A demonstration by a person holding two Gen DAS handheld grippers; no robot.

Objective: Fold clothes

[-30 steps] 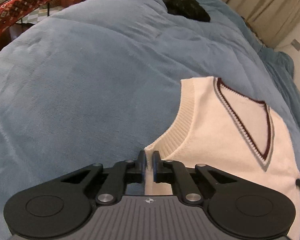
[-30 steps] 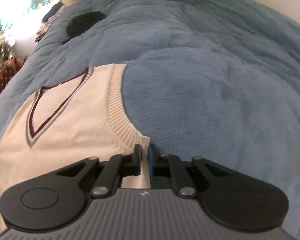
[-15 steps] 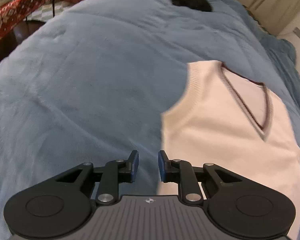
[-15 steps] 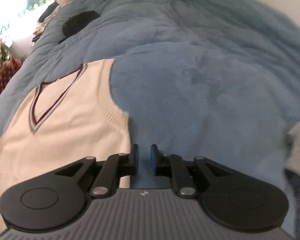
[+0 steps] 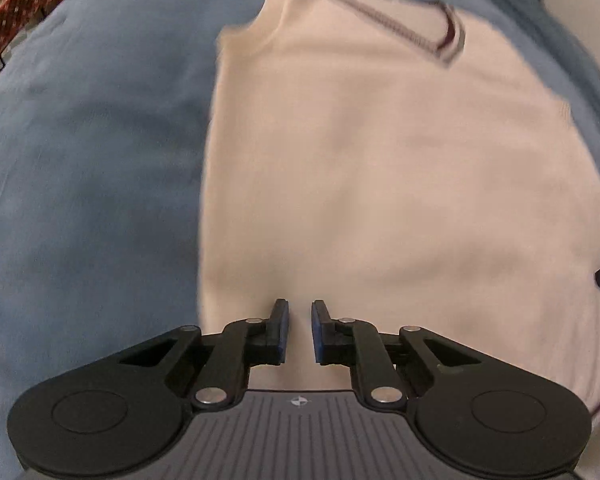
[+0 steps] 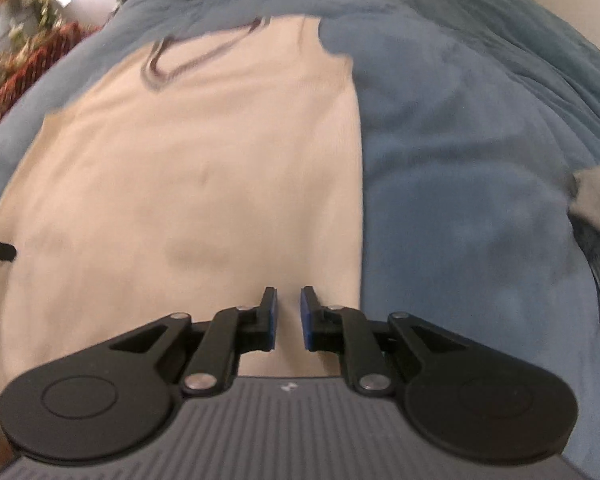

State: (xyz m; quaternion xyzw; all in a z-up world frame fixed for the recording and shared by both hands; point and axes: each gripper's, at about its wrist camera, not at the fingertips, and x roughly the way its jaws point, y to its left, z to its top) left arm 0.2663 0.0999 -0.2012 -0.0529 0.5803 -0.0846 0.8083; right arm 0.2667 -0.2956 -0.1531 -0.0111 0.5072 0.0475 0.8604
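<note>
The cream V-neck sweater vest (image 5: 380, 160) lies spread flat on the blue blanket (image 5: 80, 160) — no fold visible — with left gripper (image 5: 299, 330) and right gripper (image 6: 288, 318) both parted, empty.

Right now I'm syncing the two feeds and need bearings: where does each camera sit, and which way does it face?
Left wrist: on the left gripper, facing forward over the cream vest near its left edge; only its open fingers show.
Right wrist: on the right gripper, facing forward near the vest's right edge; open fingers show, grey cloth far right.
Shared: the vest, its V-neck far from both cameras, and the blue blanket.
</note>
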